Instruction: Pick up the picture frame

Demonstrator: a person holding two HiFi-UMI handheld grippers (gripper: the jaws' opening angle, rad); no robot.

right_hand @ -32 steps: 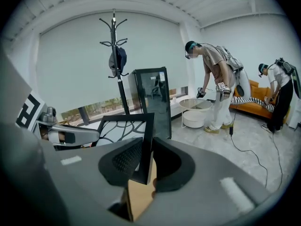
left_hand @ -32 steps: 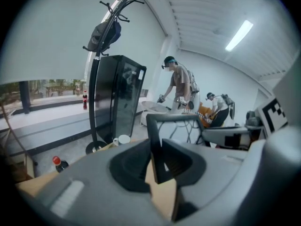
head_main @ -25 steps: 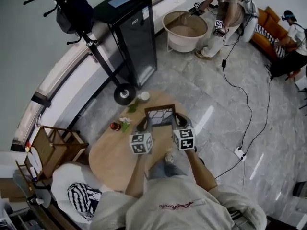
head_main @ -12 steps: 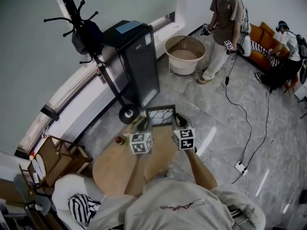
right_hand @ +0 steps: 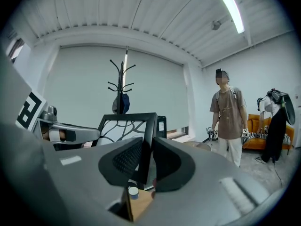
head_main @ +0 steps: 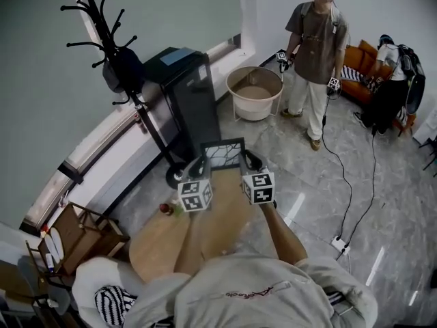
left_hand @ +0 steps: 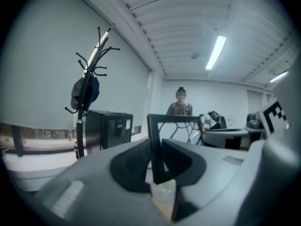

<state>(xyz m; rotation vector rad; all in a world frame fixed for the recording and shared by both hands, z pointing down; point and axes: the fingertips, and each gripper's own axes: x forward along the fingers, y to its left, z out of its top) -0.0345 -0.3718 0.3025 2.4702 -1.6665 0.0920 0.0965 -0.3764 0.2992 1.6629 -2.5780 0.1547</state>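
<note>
The picture frame (head_main: 222, 156) is a dark, thin-edged rectangle with a web-like pattern inside. It hangs high above the round wooden table (head_main: 167, 238), held upright between both grippers. My left gripper (head_main: 199, 167) is shut on its left edge (left_hand: 155, 145). On the opposite side, my right gripper (head_main: 248, 161) is shut on the frame's right edge (right_hand: 147, 147). In the right gripper view the frame (right_hand: 127, 126) stretches left toward the other gripper (right_hand: 66, 133).
A black cabinet (head_main: 186, 94) and a coat stand (head_main: 123, 80) with a dark bag stand at the back. A round tub (head_main: 254, 91) sits behind. A person (head_main: 314, 60) stands at the far right near a sofa (head_main: 358, 63). Cables (head_main: 341, 176) cross the floor. Small items (head_main: 167, 209) remain on the table.
Both grippers have risen together with the frame held between them, lifting it well clear of the table. The person in the background has straightened up and stepped right.
</note>
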